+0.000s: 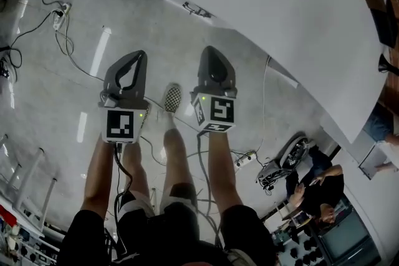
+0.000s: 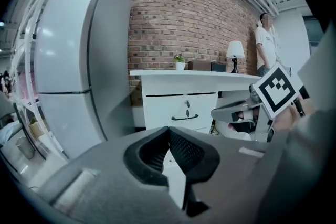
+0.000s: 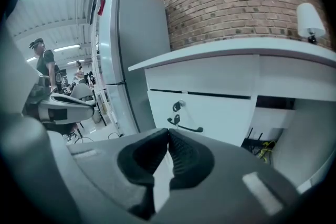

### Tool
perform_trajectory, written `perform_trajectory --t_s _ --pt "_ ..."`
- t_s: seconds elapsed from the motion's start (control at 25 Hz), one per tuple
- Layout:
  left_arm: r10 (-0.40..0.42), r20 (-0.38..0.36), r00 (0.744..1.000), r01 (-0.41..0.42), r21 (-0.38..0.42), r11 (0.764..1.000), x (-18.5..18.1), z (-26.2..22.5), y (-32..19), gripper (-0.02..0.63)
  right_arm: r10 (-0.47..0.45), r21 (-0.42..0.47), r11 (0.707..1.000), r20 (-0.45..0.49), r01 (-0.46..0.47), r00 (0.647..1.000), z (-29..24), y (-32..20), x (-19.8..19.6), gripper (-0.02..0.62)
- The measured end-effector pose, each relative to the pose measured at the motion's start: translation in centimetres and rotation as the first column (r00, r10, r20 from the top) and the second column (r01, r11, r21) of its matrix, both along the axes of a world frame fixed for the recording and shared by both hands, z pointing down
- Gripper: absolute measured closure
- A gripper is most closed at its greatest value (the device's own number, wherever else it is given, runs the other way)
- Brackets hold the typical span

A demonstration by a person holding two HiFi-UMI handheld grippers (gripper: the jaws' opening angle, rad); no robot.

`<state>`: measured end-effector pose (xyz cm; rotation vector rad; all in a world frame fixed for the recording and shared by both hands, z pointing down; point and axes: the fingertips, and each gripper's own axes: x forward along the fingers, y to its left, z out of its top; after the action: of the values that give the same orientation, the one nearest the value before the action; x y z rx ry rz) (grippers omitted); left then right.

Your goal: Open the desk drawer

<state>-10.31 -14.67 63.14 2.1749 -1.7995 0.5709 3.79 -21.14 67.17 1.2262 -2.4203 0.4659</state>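
The white desk point(image 1: 280, 22) fills the upper right of the head view. Its drawer front point(image 2: 181, 107) shows a dark curved handle point(image 2: 185, 117) with a small key point(image 2: 187, 105) above it. In the right gripper view the same drawer point(image 3: 215, 113) and its handle point(image 3: 184, 126) lie just past the jaws. My left gripper point(image 1: 139, 55) and right gripper point(image 1: 209, 50) hang side by side over the floor, short of the desk, both pointing towards it. Both stand shut with nothing between the pads point(image 2: 178, 147), and neither touches the drawer.
A tall white fridge point(image 2: 79, 60) stands left of the desk. A lamp point(image 2: 235, 51) and a small plant point(image 2: 180, 59) sit on the desk top. Cables and a power strip point(image 1: 60, 15) lie on the floor. A person point(image 2: 268, 44) stands behind, and others sit at the lower right point(image 1: 318, 190).
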Motion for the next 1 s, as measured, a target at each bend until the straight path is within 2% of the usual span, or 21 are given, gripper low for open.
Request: perform_trajectory --t_s 0.2,0.28,0.36,0.44,0.48,0.56,0.64,0.72,0.84,0.92,1.0 --pt "-0.008 0.005 1.0 0.008 -0.022 1.0 -0.2 2.2 0.2 0.595 0.035 -0.046 0.998 0.042 -0.033 0.998 3.0 -1.3 -0.4 0.589" --pt "-0.016 0.007 1.0 0.016 -0.025 1.0 -0.5 2.6 0.2 0.595 0.068 -0.098 0.993 0.109 -0.058 0.992 3.8 -2.1 -0.7 0.589" --pt "-0.025 0.008 1.0 0.025 -0.032 0.999 -0.7 3.0 0.2 0.595 0.119 -0.185 0.98 0.217 -0.079 0.969 4.7 -2.9 -1.0 0.54" --pt "-0.028 0.014 1.0 0.028 -0.039 0.999 -0.9 3.3 0.2 0.595 0.2 -0.287 0.953 0.341 -0.101 0.919 5.6 -3.8 -1.2 0.531" --pt "-0.031 0.013 0.999 0.032 -0.042 0.999 -0.9 3.4 0.2 0.595 0.247 -0.337 0.935 0.399 -0.109 0.883 6.0 -4.3 -1.2 0.499" --pt "-0.043 0.006 0.999 0.044 -0.049 0.998 -1.0 3.7 0.3 0.595 0.33 -0.415 0.903 0.508 -0.11 0.795 6.4 -5.2 -1.3 0.462" --pt "-0.048 0.007 0.999 0.048 -0.053 0.997 -1.2 4.0 0.4 0.595 0.395 -0.471 0.878 0.607 -0.088 0.69 6.4 -6.2 -1.4 0.445" --pt "-0.049 0.008 0.999 0.049 -0.057 0.997 -1.3 4.3 0.4 0.595 0.463 -0.52 0.848 0.64 -0.097 0.613 7.0 -6.9 -0.8 0.439" --pt "-0.052 0.004 0.999 0.052 -0.063 0.997 -1.3 4.6 0.3 0.595 0.545 -0.582 0.803 0.632 -0.128 0.551 8.0 -7.6 0.2 0.434" --pt "-0.047 0.007 0.999 0.048 -0.065 0.997 -1.3 4.7 0.3 0.595 0.56 -0.594 0.795 0.643 -0.121 0.523 8.1 -8.0 -0.1 0.433" --pt "-0.046 0.007 0.999 0.046 -0.072 0.996 -1.3 4.9 0.3 0.595 0.565 -0.599 0.792 0.647 -0.117 0.512 8.1 -8.3 -0.4 0.433"
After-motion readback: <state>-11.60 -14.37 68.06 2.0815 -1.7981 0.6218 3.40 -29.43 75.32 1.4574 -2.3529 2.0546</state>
